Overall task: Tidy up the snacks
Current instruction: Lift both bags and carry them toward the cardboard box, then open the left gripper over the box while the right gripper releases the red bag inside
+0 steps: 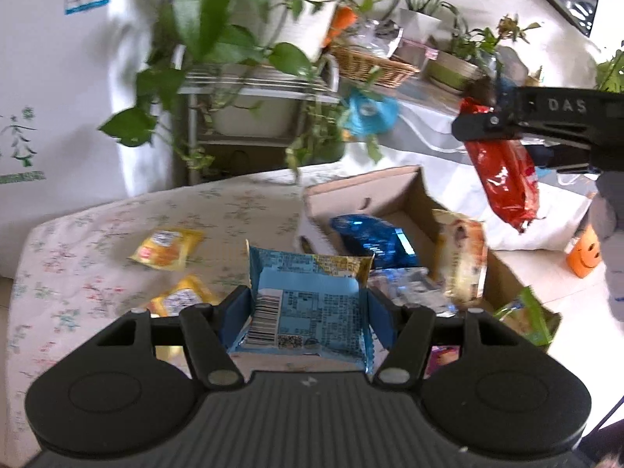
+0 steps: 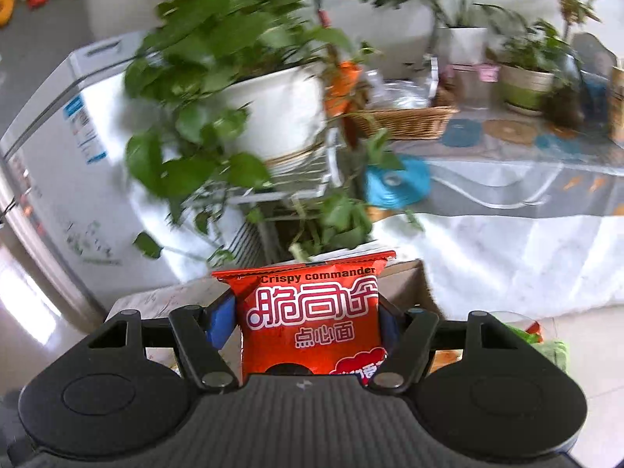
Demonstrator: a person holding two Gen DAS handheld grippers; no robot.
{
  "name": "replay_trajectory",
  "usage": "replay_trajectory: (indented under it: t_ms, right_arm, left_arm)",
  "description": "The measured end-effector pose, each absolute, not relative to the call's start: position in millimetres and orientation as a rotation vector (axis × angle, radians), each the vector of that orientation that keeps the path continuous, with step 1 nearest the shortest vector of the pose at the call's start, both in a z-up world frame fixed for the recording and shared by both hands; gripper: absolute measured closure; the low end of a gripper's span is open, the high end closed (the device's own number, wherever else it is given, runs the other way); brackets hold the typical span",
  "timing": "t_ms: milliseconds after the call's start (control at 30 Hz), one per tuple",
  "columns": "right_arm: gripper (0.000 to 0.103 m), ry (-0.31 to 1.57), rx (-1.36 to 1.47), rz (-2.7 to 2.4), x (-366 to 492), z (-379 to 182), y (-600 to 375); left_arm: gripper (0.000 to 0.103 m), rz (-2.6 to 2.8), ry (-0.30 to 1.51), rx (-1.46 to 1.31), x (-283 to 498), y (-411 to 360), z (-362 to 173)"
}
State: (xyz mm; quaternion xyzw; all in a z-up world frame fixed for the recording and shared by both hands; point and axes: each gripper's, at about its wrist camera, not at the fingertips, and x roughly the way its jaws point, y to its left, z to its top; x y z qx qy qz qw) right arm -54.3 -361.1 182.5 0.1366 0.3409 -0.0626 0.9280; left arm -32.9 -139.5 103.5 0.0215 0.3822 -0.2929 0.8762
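Note:
My left gripper point(image 1: 308, 312) is shut on a light blue snack packet point(image 1: 306, 304), held above the flowered table near the cardboard box point(image 1: 409, 195). The box holds a dark blue packet point(image 1: 374, 240), a beige packet point(image 1: 462, 261) and clear wrappers. In the left wrist view my right gripper point(image 1: 491, 124) comes in from the right, high over the box, shut on a red snack packet point(image 1: 505, 179) that hangs down. In the right wrist view the same red packet point(image 2: 312, 323) fills the gap between the pads of my right gripper point(image 2: 308, 312). Two yellow packets point(image 1: 167, 249) point(image 1: 181, 298) lie on the table.
A flowered tablecloth point(image 1: 97, 253) covers the table. Behind it stand a metal plant rack with a large white pot point(image 1: 304, 19), a wicker basket point(image 1: 370, 64) and more potted plants. A green packet point(image 1: 526, 316) sits at the box's right corner. An orange container point(image 1: 583, 253) is on the floor.

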Motion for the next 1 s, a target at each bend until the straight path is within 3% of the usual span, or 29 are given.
replay_trajectory:
  t_ms: [633, 700, 867, 1000]
  right_arm:
    - [0.027, 0.723, 0.369, -0.248, -52, 169, -389]
    - [0.027, 0.722, 0.37, -0.259, -53, 169, -390]
    - [0.014, 0.694, 0.388, -0.287, -56, 172, -393]
    - [0.012, 0.68, 0.395, -0.284, -57, 174, -392]
  left_arm:
    - [0.039, -0.75, 0.856, 0.005, -46, -231, 87]
    - [0.036, -0.766, 0.856, -0.003, -48, -236, 87]
    - [0.019, -0.794, 0.849, -0.04, -51, -241, 89]
    - [0.015, -0.771, 0.844, -0.041, -52, -235, 93]
